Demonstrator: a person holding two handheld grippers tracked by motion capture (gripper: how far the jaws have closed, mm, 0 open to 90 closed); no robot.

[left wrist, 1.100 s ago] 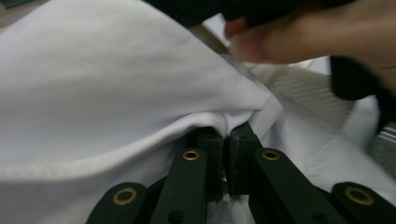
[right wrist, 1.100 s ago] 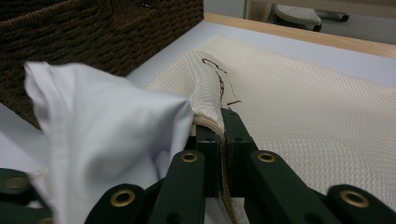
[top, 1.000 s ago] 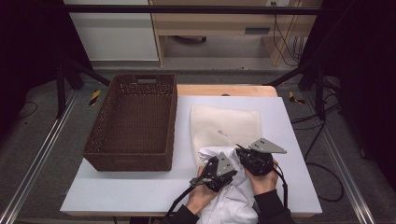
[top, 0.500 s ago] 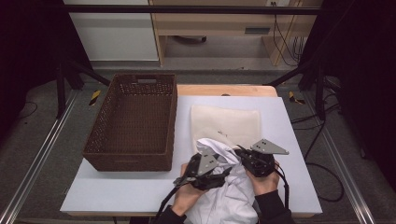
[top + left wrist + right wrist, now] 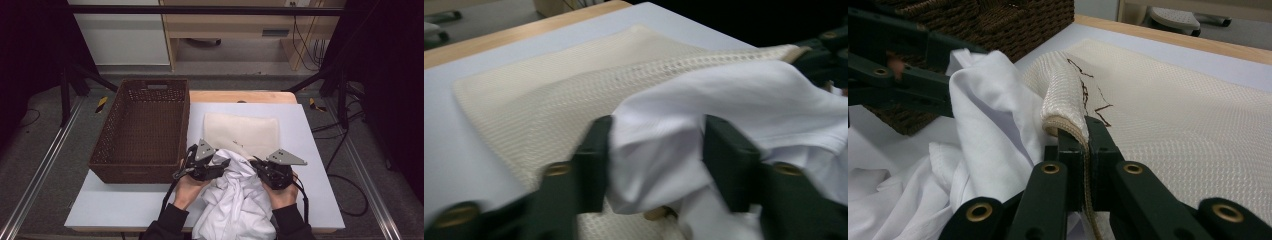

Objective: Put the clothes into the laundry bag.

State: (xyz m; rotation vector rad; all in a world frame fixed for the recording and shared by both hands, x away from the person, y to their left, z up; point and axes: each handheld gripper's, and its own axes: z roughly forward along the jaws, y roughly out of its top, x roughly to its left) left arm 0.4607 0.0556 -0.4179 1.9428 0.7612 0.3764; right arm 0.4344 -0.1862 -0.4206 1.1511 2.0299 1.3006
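A cream mesh bag [image 5: 245, 131] [image 5: 539, 90] [image 5: 1178, 100] lies flat on the white table. Its near edge is lifted, and my right gripper [image 5: 258, 165] [image 5: 1080, 127] is shut on that edge. A crumpled white garment [image 5: 235, 200] [image 5: 734, 90] [image 5: 983, 115] spreads from the bag's mouth to the table's near edge. My left gripper [image 5: 226, 162] [image 5: 656, 130] [image 5: 965, 80] is at the garment's far end, beside the bag's mouth. Its jaws have just been closing, and both pads touch a bunch of white cloth between them.
A brown wicker basket [image 5: 107, 145] [image 5: 998, 20] stands on the left half of the table, close to my left hand. The table's wooden far edge [image 5: 240, 96] lies beyond the bag. Metal rails run along the floor on both sides.
My left gripper has moved left and away from the person along the garment, opened, and come together on a new bunch of cloth. The right gripper has kept still on the bag's edge.
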